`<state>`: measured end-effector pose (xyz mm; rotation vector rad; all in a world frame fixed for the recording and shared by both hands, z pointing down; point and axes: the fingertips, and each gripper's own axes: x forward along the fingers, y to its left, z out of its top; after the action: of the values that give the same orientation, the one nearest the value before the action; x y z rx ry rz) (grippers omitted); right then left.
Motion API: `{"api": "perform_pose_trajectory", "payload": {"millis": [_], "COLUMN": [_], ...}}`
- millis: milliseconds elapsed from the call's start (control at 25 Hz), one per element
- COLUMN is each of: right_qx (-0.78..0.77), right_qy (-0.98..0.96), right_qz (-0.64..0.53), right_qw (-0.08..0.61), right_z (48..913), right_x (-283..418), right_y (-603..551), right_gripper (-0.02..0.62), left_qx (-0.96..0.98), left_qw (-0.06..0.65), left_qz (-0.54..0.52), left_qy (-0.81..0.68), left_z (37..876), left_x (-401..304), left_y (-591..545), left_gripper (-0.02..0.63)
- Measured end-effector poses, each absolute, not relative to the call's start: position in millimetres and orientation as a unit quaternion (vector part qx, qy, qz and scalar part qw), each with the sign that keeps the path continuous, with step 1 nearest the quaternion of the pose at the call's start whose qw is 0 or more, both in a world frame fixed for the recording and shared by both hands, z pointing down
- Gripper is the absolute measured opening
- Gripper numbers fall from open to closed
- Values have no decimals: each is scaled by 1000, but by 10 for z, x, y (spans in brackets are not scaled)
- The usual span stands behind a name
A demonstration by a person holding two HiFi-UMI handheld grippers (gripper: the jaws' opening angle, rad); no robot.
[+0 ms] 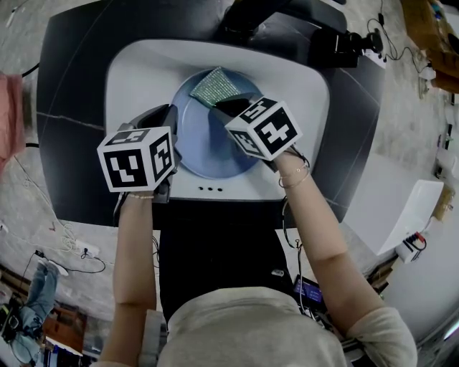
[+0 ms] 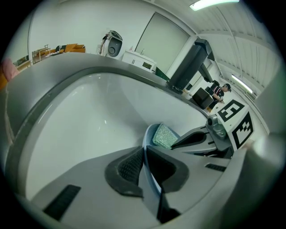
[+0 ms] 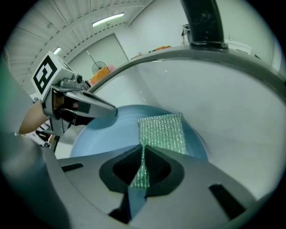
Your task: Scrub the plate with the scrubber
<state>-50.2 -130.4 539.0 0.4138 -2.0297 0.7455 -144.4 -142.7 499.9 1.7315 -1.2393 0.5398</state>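
A light blue plate point(image 1: 203, 147) lies in the white sink basin point(image 1: 136, 68). My left gripper point(image 2: 144, 167) is shut on the plate's left rim point(image 2: 149, 176), which runs edge-on between the pads. A glittery green scrubber point(image 1: 216, 87) rests on the plate's far part. My right gripper point(image 3: 142, 167) is shut on the near end of the scrubber point(image 3: 163, 132), the rest spread flat on the plate point(image 3: 107, 134). In the head view the marker cubes hide both sets of jaws; the left gripper point(image 1: 171, 136) sits at the plate's left edge, the right gripper point(image 1: 228, 107) over its far right.
A dark counter point(image 1: 64, 107) surrounds the sink. A black faucet point(image 1: 251, 14) rises at the far side of the basin, also a tall dark column point(image 3: 203, 22) in the right gripper view. Cables and clutter lie on the floor around the counter.
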Motion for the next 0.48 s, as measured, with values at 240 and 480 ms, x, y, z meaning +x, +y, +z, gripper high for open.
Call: {"api": "perform_pose_trajectory", "payload": {"millis": [240,480], "right_qx": [181,183], "right_qy": [-790,-773], "right_qz": [335,361], "right_qw": [481,489], "right_z": [5493,5481], "right_x": [-150,-37], "right_y": [-1261,-1058], "right_gripper": [34,34], "left_qx": [702,700], "left_qw": [453,454], "left_qz": [222,228], "left_qy": [-503,-502], "left_z": [4986,5013], "left_x": [-1473,-1469], "left_y": [-1432,-1405], "left_gripper": [40,40]}}
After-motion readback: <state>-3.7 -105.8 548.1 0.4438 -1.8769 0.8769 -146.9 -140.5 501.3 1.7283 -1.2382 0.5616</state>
